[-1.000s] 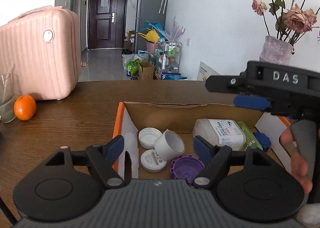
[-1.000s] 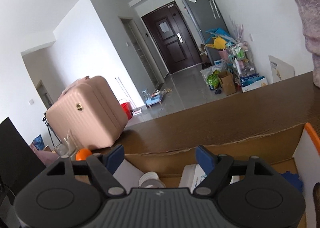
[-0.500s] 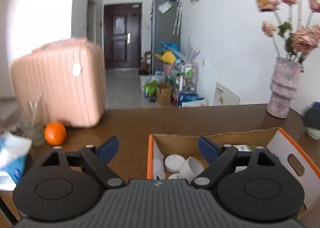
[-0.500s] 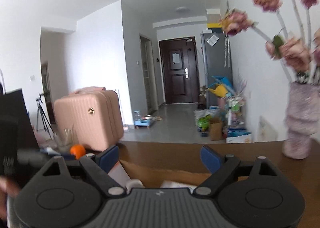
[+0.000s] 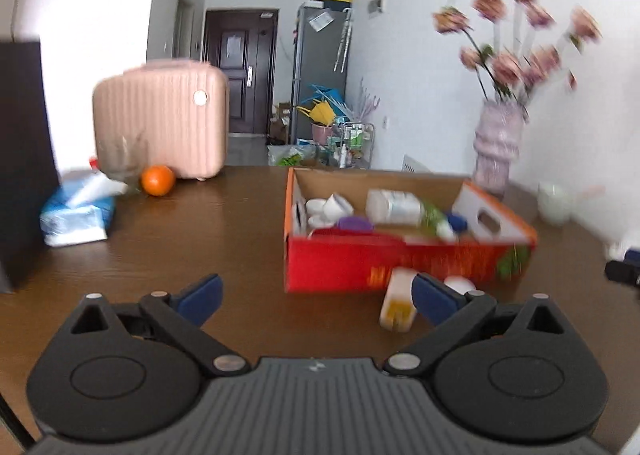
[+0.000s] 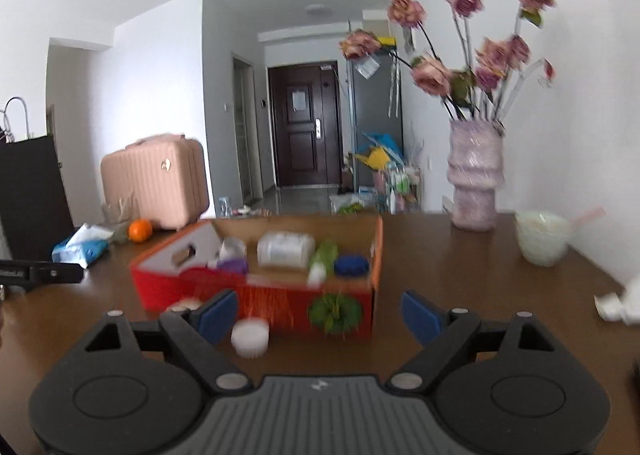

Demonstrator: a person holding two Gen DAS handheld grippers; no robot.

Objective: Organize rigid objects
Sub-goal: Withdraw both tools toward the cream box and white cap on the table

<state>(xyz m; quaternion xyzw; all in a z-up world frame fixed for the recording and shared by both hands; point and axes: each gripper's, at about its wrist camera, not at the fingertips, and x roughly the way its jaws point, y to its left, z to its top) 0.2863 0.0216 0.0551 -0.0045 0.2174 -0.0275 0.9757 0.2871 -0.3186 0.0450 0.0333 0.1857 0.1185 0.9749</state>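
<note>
Both grippers have pulled back from over the red-and-orange cardboard box [image 5: 400,267] to the dark wooden table's [image 5: 224,239] near edge. The left gripper [image 5: 316,297], jaws just widened, and the right gripper [image 6: 320,315] gape empty. The box holds a white bottle [image 5: 394,207], purple lid [image 5: 354,223] and blue cap [image 6: 351,265]; a cream bottle [image 5: 396,307] and white lid [image 6: 250,337] lie outside, unsorted.

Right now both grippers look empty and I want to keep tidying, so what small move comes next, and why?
Probably ease the right gripper down toward the white jar. It sits on the table outside the red box, just ahead of the open jaws, while other containers already lie inside. A cream bottle also waits in front of the box, near the open left gripper.
</note>
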